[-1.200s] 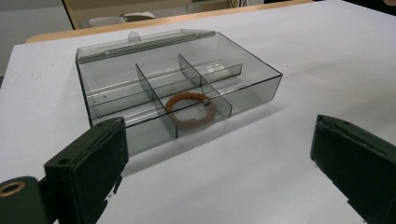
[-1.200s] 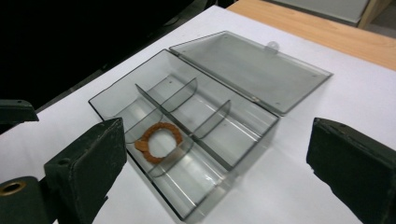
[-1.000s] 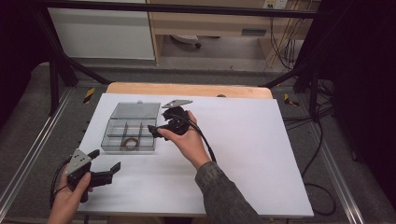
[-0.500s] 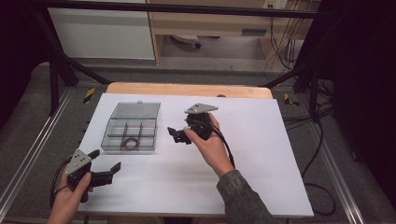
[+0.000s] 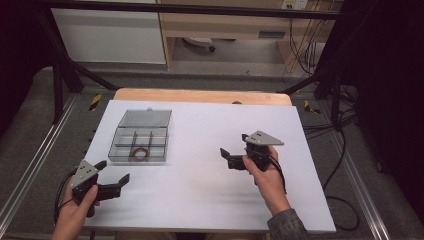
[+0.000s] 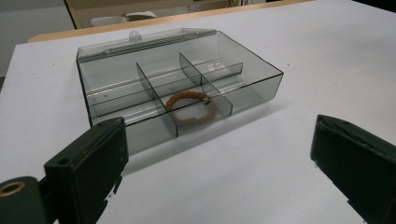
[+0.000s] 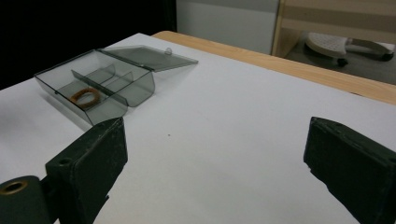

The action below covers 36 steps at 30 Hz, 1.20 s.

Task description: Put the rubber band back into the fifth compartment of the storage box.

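A clear smoky plastic box [image 5: 141, 136] with several compartments lies on the white tabletop [image 5: 210, 200] at the left, its lid folded back flat. A brown braided bracelet [image 5: 140, 152] rests in a front compartment. My left gripper [image 5: 114, 171] hovers open near the front left, just before the box [image 6: 177, 88], and looks at the bracelet [image 6: 191, 107]. My right gripper [image 5: 231, 151] is open with nothing in it at mid-table, well right of the box, pointing left. Its view has the box [image 7: 98, 84] and the bracelet [image 7: 85, 97] far off at the left.
A strip of bare wood [image 5: 200, 95] borders the far side of the white top. Metal frame rails run along both sides, and cables [image 5: 345, 150] hang off the right. A cabinet stands behind the table.
My right gripper has drawn away from the box, moving right and toward the person, with nothing in its jaws. The left gripper has stayed in place.
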Motion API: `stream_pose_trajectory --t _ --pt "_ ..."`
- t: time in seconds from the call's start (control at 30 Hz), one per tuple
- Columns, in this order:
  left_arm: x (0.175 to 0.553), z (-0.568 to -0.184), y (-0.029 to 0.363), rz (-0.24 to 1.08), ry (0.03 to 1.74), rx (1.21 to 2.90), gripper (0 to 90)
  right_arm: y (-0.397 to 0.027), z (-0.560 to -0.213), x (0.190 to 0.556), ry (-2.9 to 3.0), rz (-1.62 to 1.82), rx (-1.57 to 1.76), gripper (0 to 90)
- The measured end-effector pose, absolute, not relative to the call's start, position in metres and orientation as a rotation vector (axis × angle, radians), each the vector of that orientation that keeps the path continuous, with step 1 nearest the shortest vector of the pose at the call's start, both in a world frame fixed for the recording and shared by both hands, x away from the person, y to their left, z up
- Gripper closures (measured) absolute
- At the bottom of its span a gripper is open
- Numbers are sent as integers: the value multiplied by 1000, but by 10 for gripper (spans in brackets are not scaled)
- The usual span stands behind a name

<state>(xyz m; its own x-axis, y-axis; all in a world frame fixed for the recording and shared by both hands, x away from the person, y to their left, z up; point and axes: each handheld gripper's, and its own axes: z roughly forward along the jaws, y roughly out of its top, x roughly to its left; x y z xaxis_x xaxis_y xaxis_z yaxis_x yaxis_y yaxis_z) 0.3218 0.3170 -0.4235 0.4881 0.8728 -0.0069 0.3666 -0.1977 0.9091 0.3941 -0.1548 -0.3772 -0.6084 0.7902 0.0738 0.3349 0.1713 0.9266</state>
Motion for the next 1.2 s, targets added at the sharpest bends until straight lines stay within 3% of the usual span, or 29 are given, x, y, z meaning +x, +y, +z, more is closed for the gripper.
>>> stream_pose_trajectory --t 0.6,1.2 --pt "322 -424 317 664 1050 1774 40 -228 -390 364 1871 1430 1170 52" --pt "320 -421 316 663 1042 1764 40 -246 -425 355 1872 1350 1268 47"
